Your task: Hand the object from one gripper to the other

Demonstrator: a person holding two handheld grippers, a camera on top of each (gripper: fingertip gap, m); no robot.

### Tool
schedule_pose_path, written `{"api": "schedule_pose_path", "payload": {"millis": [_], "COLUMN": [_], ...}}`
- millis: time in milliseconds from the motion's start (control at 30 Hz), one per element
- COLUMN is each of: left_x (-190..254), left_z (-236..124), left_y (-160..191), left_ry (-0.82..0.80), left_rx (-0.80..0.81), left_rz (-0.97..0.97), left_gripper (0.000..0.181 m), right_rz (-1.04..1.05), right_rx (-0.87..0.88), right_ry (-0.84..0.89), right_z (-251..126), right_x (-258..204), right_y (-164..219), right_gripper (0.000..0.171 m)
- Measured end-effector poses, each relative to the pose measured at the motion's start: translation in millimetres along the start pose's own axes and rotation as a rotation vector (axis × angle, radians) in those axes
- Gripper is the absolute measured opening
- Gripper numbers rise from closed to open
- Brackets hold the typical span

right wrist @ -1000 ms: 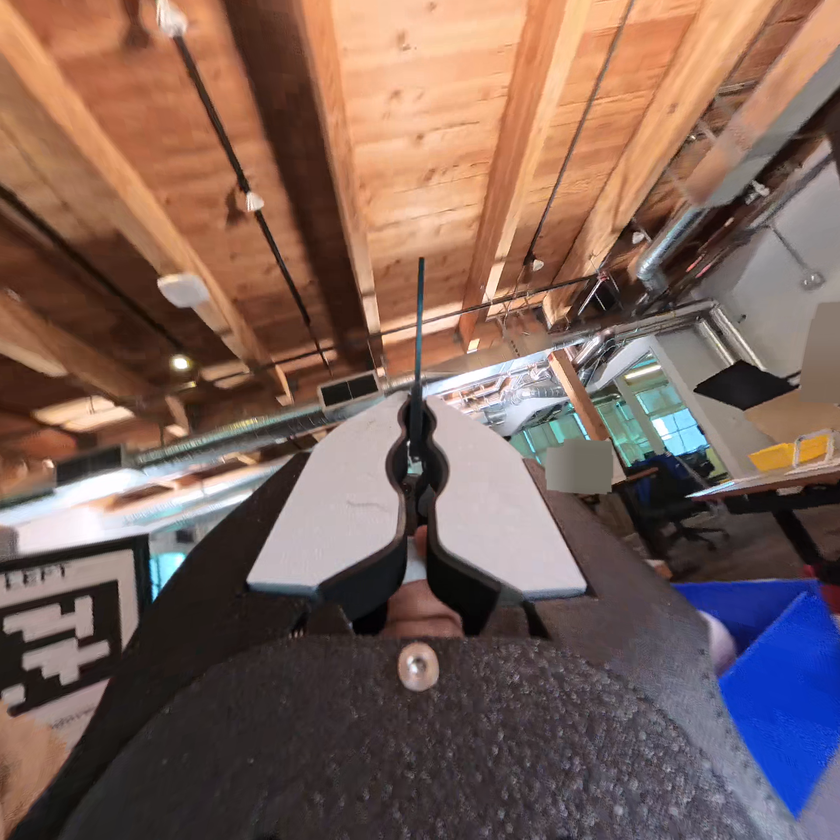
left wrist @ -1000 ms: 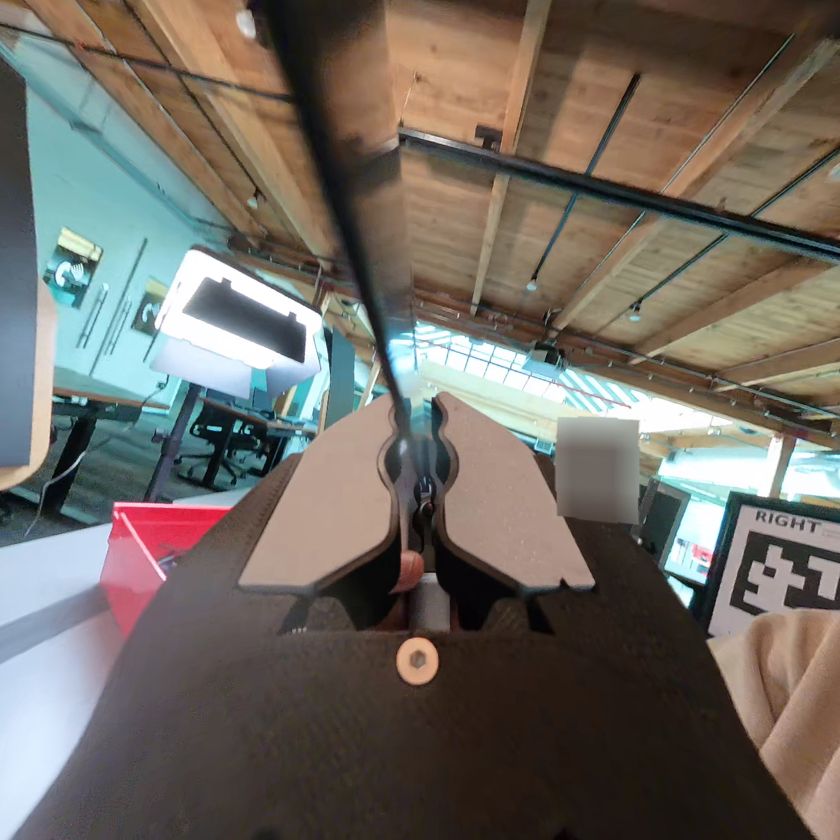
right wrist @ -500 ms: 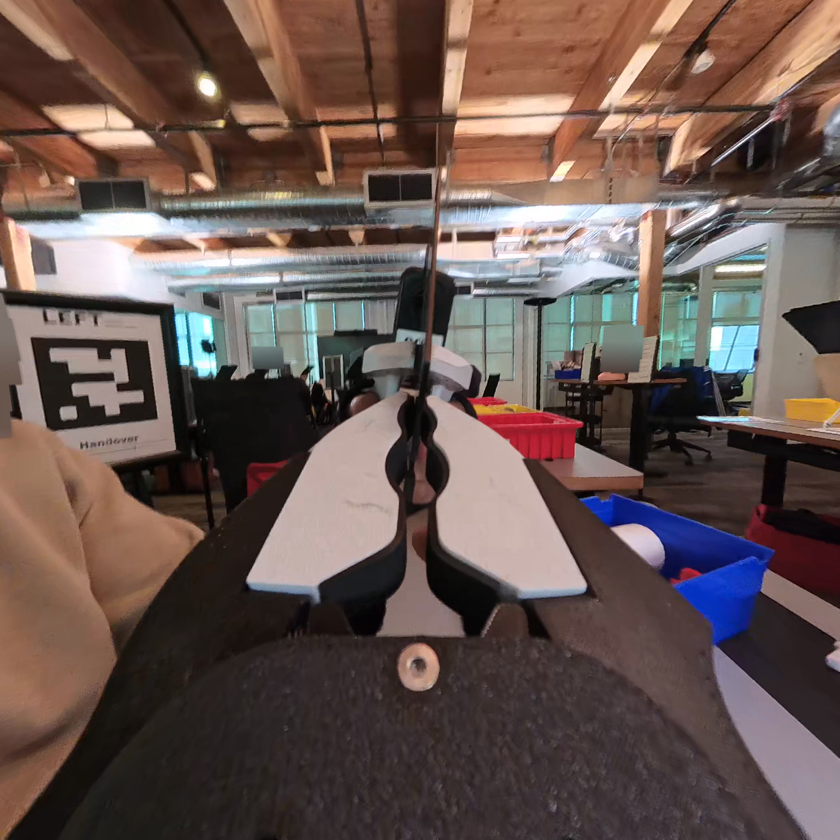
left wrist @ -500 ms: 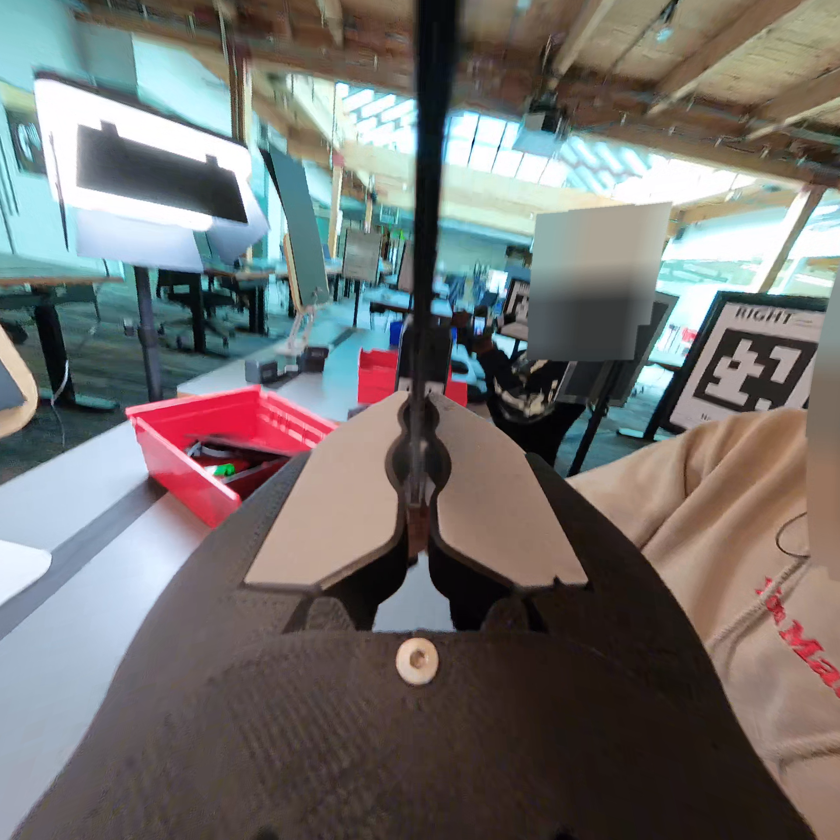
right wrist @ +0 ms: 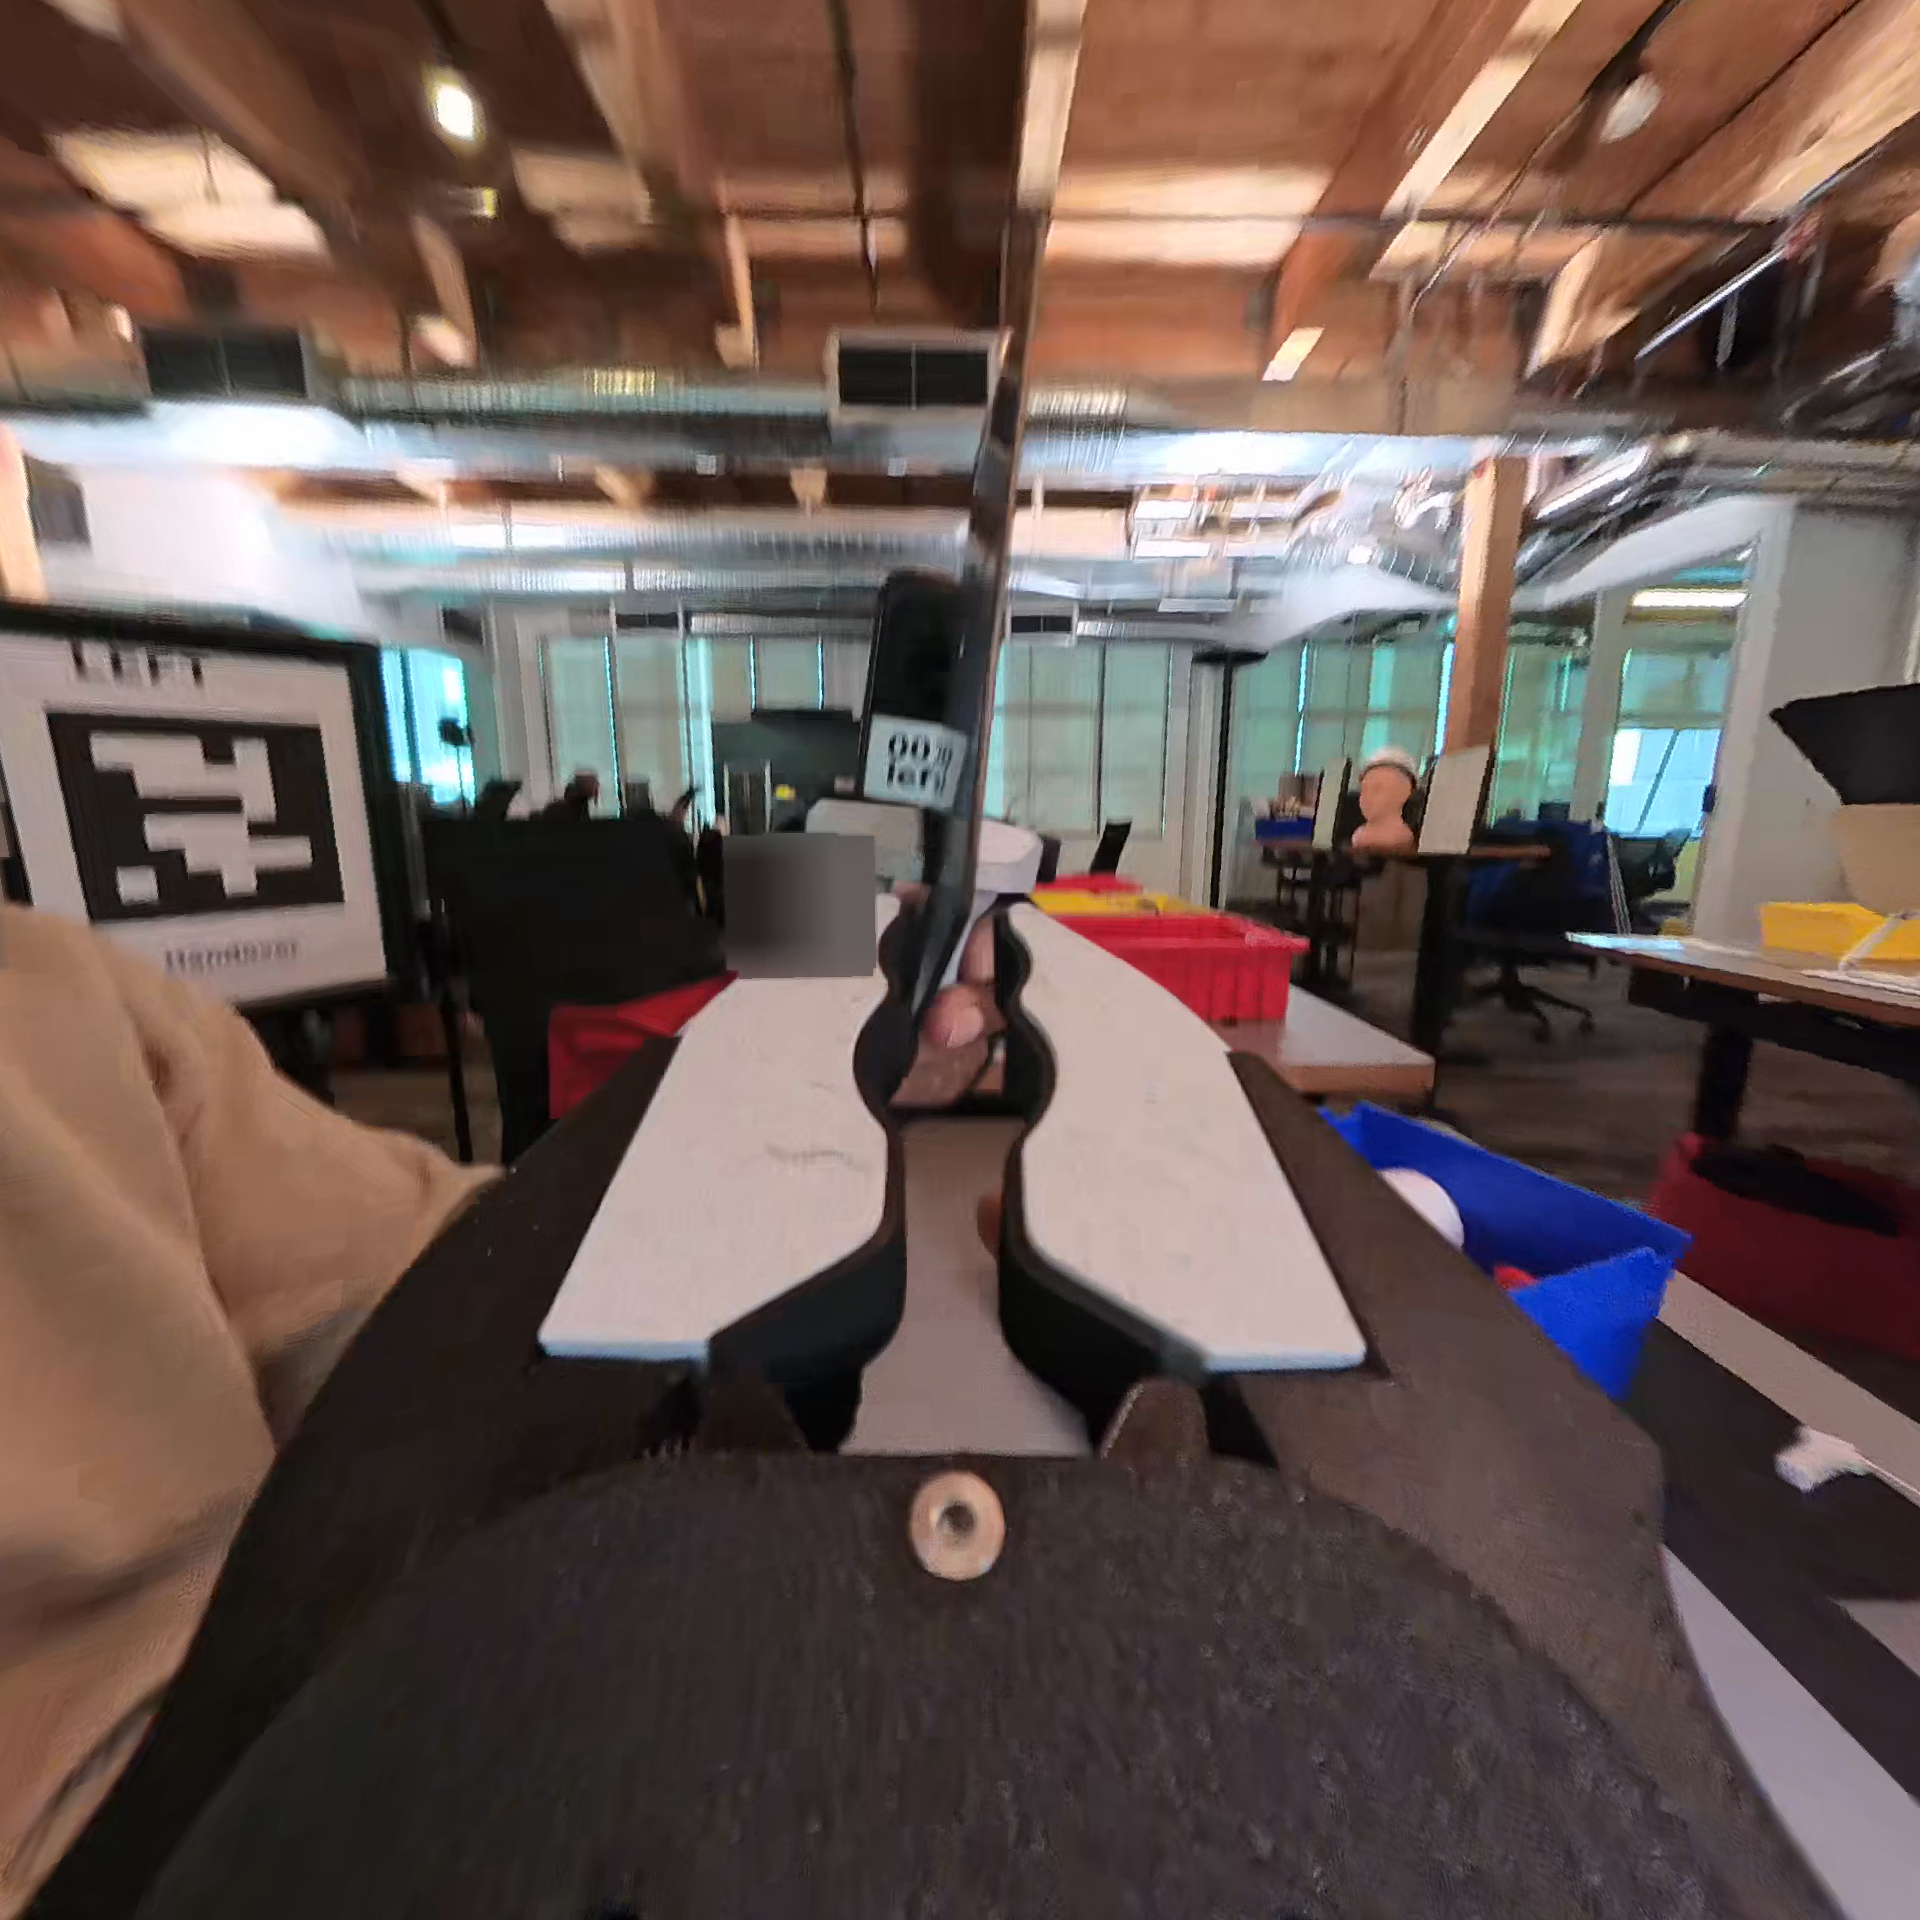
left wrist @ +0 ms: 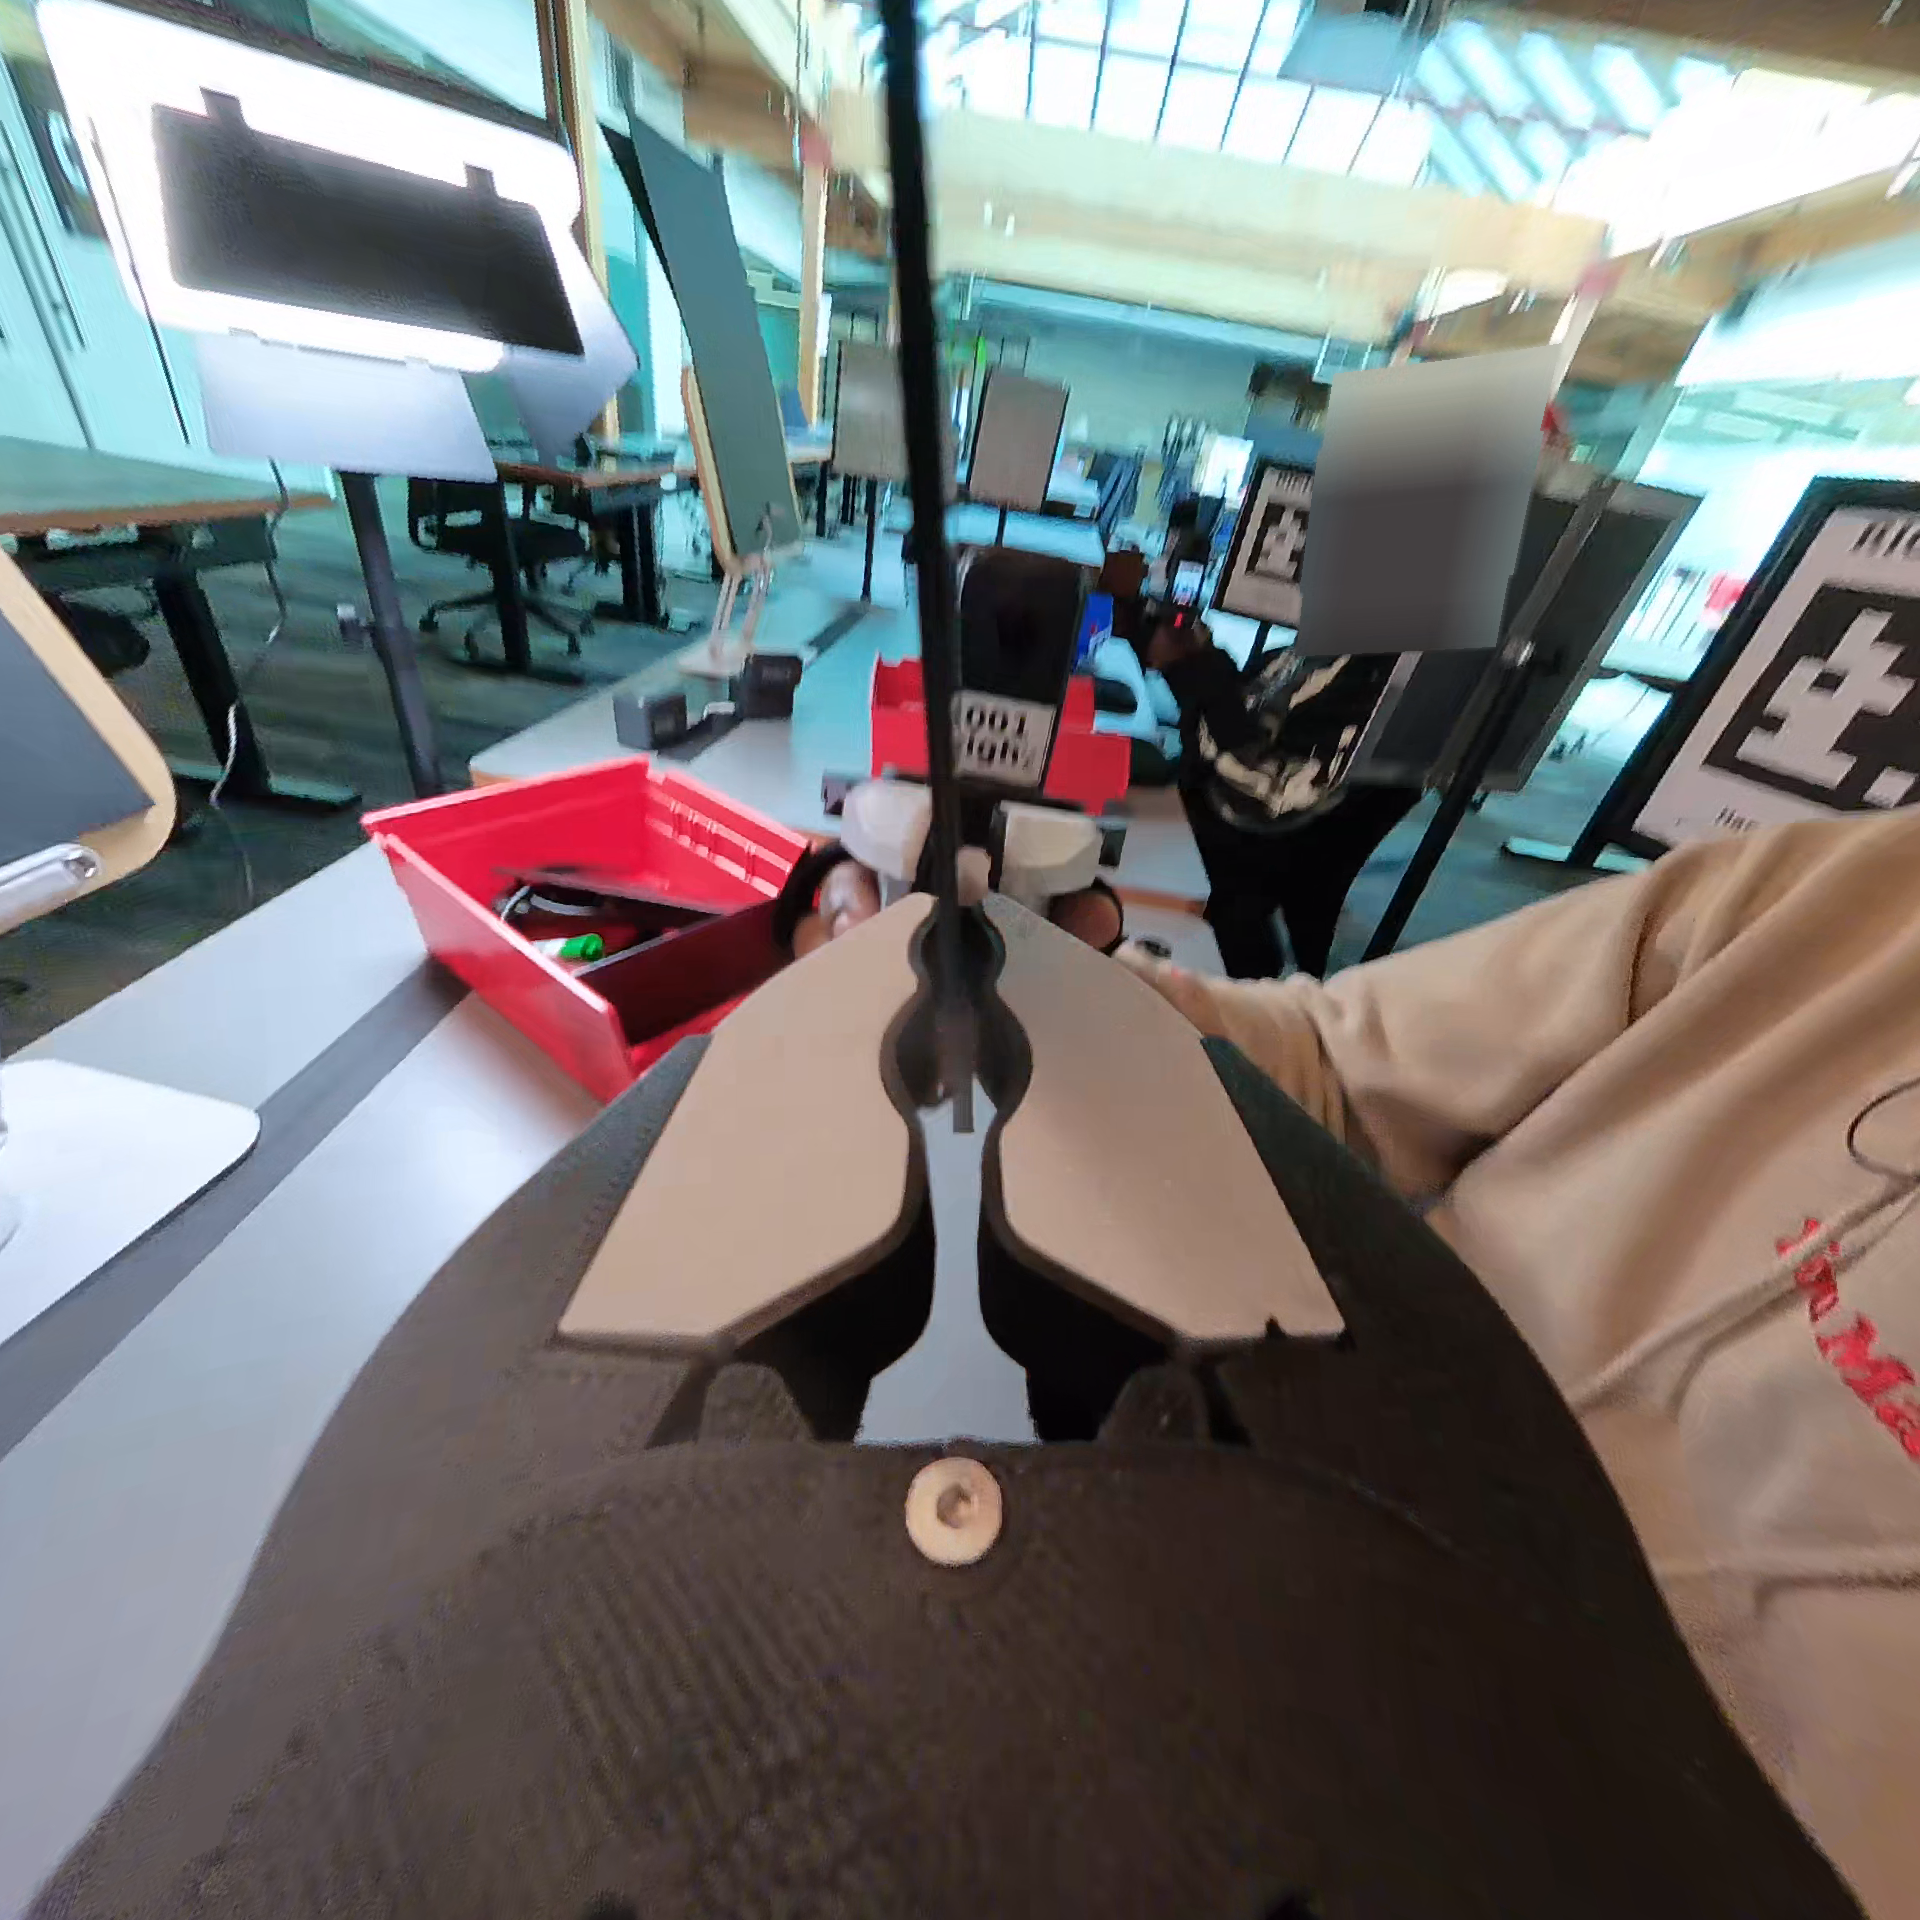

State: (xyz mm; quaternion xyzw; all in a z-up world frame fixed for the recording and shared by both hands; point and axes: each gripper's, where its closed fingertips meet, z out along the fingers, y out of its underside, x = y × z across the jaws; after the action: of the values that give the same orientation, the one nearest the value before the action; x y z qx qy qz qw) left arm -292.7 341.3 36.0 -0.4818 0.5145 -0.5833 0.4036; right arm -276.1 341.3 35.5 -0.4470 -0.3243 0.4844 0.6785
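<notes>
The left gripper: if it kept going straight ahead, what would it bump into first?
Most likely the right gripper, facing the left gripper just beyond its fingertips along the thin black strip; the gap is hard to judge.

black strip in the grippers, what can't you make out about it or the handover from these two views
- Black strip: top end cut off by the left wrist view's upper edge.
- Right wrist view: motion blur smears the strip, so its contact with the fingers is unclear.
- Red bin: contents too small and shadowed.

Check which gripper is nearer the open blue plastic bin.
Right. The right gripper sits just left of the open blue plastic bin; the left gripper, shut on a thin black strip, is farther ahead and left.
</notes>
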Motion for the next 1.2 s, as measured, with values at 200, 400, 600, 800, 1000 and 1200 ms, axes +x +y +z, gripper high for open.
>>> {"api": "schedule_pose_path", "payload": {"millis": [200,400,600,800,1000,1200], "left_x": [0.6,-1.6,-4.6,4.7,7.7,9.5], "left_z": [-1.7,19.7,8.2,3.9,13.1,34.2], "left_y": [0.1,-13.0,-6.5,16.5,-9.7,-9.1], "left_ry": [0.017,-0.012,-0.012,0.023,0.038,0.05], "left_rx": [0.01,0.219,0.095,-0.104,0.174,0.24], "left_rz": [0.037,0.103,0.037,0.051,0.131,0.101], "left_gripper": [0.004,0.006,0.001,0.002,0.016,0.003], "right_rz": [-0.002,0.15,0.118,-0.03,-0.012,0.09], "right_rx": [-0.016,0.336,0.169,-0.079,0.122,0.268], "right_ry": [-0.008,0.003,0.031,-0.003,0.003,-0.002], "right_z": [3.7,-4.5,0.6,3.3,1.1,-3.3], "right_x": [-4.6,-0.4,6.8,-5.7,-8.9,-6.2], "right_y": [2.6,-22.1,-5.8,7.6,-13.8,-25.5], "right_gripper": [0.001,0.002,0.004,0.005,0.002,0.002]}}
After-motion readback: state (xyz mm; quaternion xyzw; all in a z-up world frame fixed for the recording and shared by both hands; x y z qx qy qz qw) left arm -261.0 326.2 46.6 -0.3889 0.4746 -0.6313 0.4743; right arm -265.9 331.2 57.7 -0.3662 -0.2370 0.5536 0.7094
